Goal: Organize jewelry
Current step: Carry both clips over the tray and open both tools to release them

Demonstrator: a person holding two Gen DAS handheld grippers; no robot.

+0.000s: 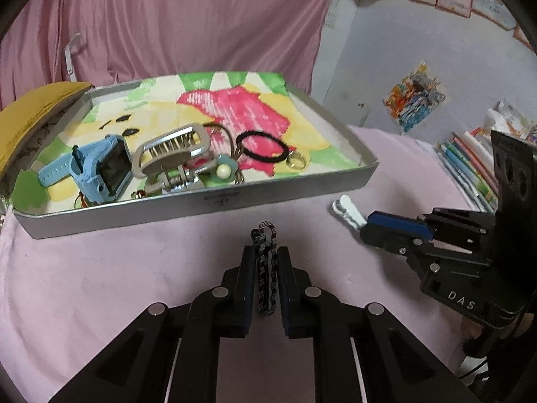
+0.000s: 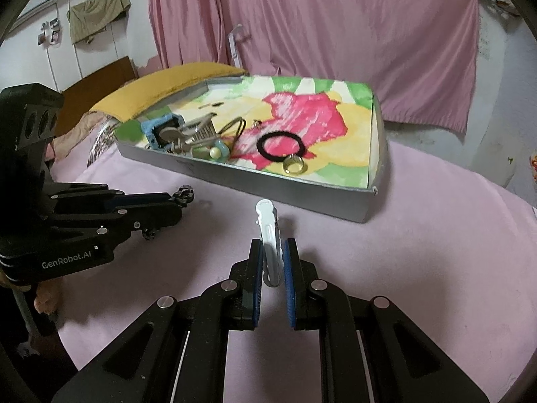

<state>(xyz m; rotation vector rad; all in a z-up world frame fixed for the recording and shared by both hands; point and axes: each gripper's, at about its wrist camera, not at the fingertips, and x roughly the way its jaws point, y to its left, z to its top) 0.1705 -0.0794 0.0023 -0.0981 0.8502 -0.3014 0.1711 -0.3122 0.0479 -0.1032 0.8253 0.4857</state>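
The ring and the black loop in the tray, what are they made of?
The ring looks like shiny gold-coloured metal, perhaps plastic: it glints and seems partly see-through. The black loop looks like a soft fabric hair tie: matte and fuzzy, with no shine.

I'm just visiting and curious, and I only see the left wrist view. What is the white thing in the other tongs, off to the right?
Observer: A white plastic hair clip, clamped between the blue pads of the right tongs.
Operator: Anything beyond the yellow cushion?
Observer: Yes, a brown wooden headboard stands behind it.
Operator: How do my own tongs look from outside?
Observer: The black body of the left tongs reads GenRobot.AI.
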